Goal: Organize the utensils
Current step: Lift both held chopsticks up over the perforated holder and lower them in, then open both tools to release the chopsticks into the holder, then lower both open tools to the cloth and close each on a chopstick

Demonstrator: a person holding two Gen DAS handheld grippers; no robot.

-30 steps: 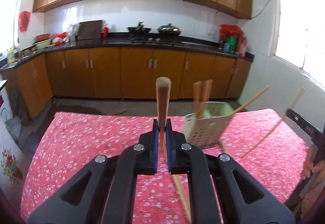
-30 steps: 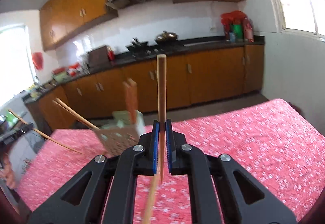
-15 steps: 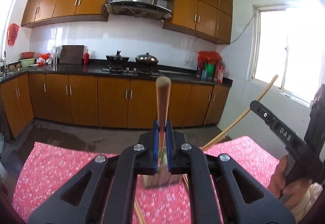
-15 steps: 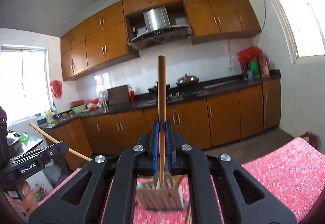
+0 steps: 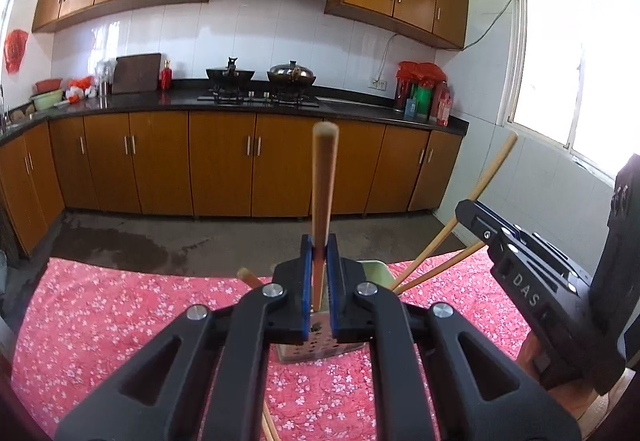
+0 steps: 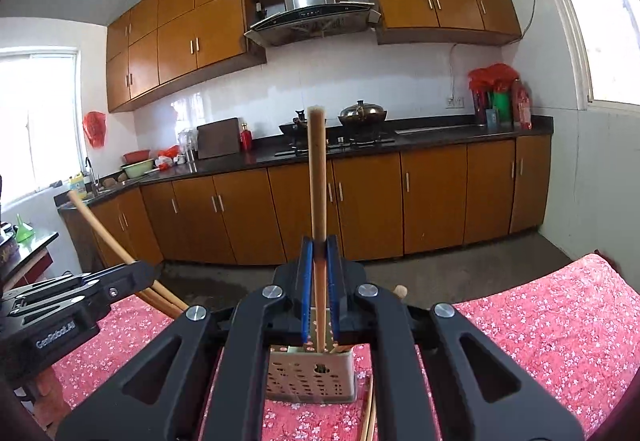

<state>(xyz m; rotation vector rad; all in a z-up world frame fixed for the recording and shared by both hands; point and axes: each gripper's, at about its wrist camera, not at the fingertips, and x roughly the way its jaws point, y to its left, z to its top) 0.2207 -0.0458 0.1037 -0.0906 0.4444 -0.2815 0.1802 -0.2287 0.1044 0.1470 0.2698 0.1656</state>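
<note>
black tools (image 5: 319, 281) level, chopsticks (image 5: 323, 197) upright

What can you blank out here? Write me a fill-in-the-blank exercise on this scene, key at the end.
1. Each gripper, left gripper and right gripper, is shut on wooden ____.
2. The perforated utensil holder stands on a table covered with a ____ floral tablecloth.
3. On the stove behind, the pot wears a ____.
4. In the left wrist view, the right gripper appears at the ____ edge.

Missing words: chopsticks; red; lid; right
</note>
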